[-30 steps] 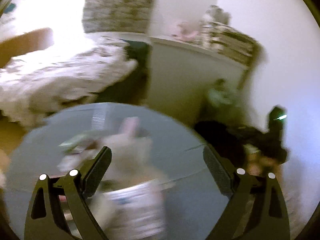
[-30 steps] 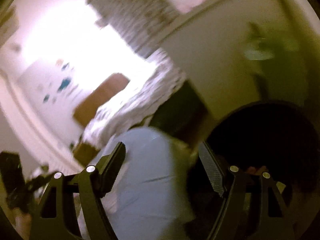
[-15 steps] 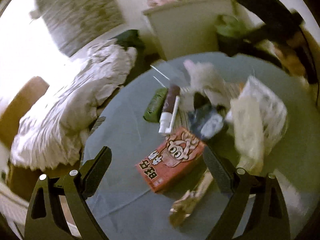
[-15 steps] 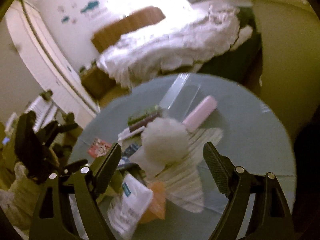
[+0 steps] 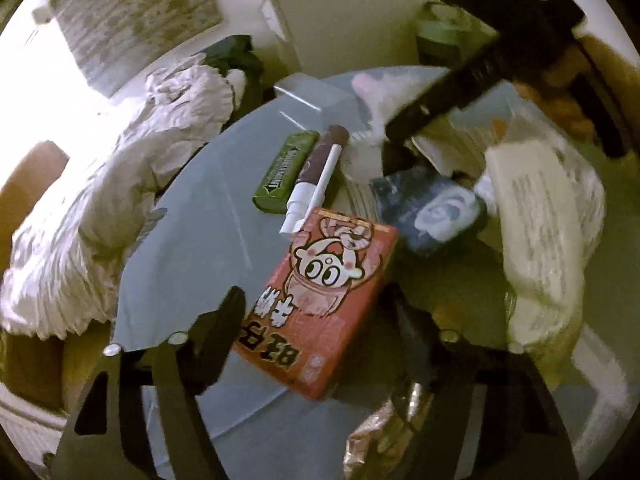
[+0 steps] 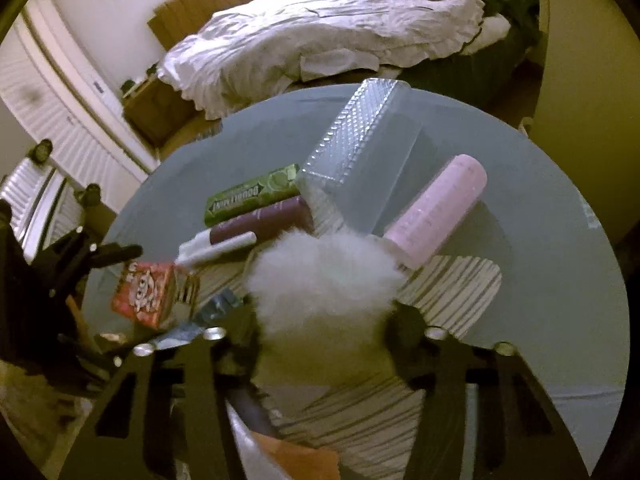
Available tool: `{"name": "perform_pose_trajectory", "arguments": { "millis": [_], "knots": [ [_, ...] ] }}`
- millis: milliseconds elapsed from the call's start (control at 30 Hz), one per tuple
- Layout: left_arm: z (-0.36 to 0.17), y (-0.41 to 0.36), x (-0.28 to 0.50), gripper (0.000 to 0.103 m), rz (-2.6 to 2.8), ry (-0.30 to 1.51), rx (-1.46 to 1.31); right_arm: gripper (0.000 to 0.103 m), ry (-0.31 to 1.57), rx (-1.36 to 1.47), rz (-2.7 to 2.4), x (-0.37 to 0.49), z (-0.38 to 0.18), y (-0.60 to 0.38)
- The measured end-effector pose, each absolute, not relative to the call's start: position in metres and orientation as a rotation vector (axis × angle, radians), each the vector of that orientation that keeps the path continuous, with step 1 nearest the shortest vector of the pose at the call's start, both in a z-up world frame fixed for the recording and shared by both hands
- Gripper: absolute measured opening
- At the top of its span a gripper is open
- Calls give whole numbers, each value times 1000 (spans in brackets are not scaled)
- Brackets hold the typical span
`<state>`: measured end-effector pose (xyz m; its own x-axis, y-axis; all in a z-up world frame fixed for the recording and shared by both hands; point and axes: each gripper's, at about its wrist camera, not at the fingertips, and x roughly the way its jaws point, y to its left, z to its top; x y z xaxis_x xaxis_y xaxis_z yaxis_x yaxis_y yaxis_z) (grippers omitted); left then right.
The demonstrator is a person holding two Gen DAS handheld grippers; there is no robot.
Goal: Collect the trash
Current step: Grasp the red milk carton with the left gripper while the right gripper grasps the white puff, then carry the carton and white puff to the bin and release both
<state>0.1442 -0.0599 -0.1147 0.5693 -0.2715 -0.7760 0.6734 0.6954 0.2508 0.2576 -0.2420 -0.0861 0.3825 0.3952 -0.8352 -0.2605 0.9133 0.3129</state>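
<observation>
Both tools have just been closing onto separate pieces of trash. Left tool (image 5: 316, 312): jaws straddle the near end of the red snack box (image 5: 324, 300), which lies flat near the left edge of the round surface (image 5: 192, 240); the pads sit at its sides, but blur makes it hard to say whether they press yet, so I read it as not clamped. Right tool (image 6: 324, 320): jaws narrowed around the white fluffy ball (image 6: 320, 276) in the middle of the surface; the pads look pressed into the fluff, so I judge it gripped.

Meaning for the task: two pickups are in progress at once, nothing lifted off the surface yet.

Farther out from the box: blue wrapper (image 5: 432, 208), then white applicator (image 5: 316, 188), brown tube (image 5: 320, 156) and green gum pack (image 5: 286, 168) side by side. Beyond the ball: pink cylinder (image 6: 440, 208) and clear plastic case (image 6: 360, 148) toward the far edge. Bed (image 6: 328, 36) beyond the surface.

Versus half a second ago: both tools were wide apart and farther from their targets; the box now sits between the left jaws, and the ball now fills the right gap.
</observation>
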Motion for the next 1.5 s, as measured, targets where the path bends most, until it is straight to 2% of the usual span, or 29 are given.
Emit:
{"name": "perform_pose_trajectory", "arguments": {
  "millis": [33,67,233,267,300,333,467,633,800,833,867,900,933,1200,1233,1267,1367,1500],
  "knots": [
    [-111,-58,145,58,-590,787,541,45,1091,152,424,256,-84,-244],
    [-106,-56,144,56,-585,789,499,44,1080,164,428,253,-81,-247],
    [-77,-58,127,53,-548,727,390,44,961,281,460,231,-56,-278],
    [-69,-61,123,36,-547,711,363,44,928,316,465,224,-50,-289],
    [-64,-64,122,23,-548,711,338,44,893,359,469,217,-44,-302],
    [-58,-66,121,19,-543,714,302,44,873,383,471,213,-41,-310],
    [-35,-87,119,18,-578,695,166,44,766,452,424,188,-24,-355],
    [-30,-123,118,18,-602,698,182,44,685,511,341,157,-19,-411],
    [-44,-106,117,21,-510,765,197,44,663,579,286,127,-33,-457],
    [-50,-99,116,29,-482,785,202,44,662,596,282,123,-38,-463],
    [-57,-90,116,55,-438,812,206,44,662,615,277,119,-43,-469],
    [-61,-85,115,73,-402,819,206,44,664,624,273,116,-48,-471],
    [-64,-79,114,97,-360,813,206,44,670,631,272,114,-52,-472],
    [-87,-72,128,96,-343,856,148,44,707,594,306,117,-61,-435],
    [-92,-72,132,89,-346,881,135,44,710,587,308,120,-60,-426],
    [-100,-71,140,76,-356,930,108,44,715,582,315,121,-61,-422],
    [-120,-58,156,59,-376,1022,-47,44,737,572,328,124,-65,-411],
    [-115,-47,157,56,-372,1003,-137,44,751,558,333,125,-70,-405]
  ]
}}
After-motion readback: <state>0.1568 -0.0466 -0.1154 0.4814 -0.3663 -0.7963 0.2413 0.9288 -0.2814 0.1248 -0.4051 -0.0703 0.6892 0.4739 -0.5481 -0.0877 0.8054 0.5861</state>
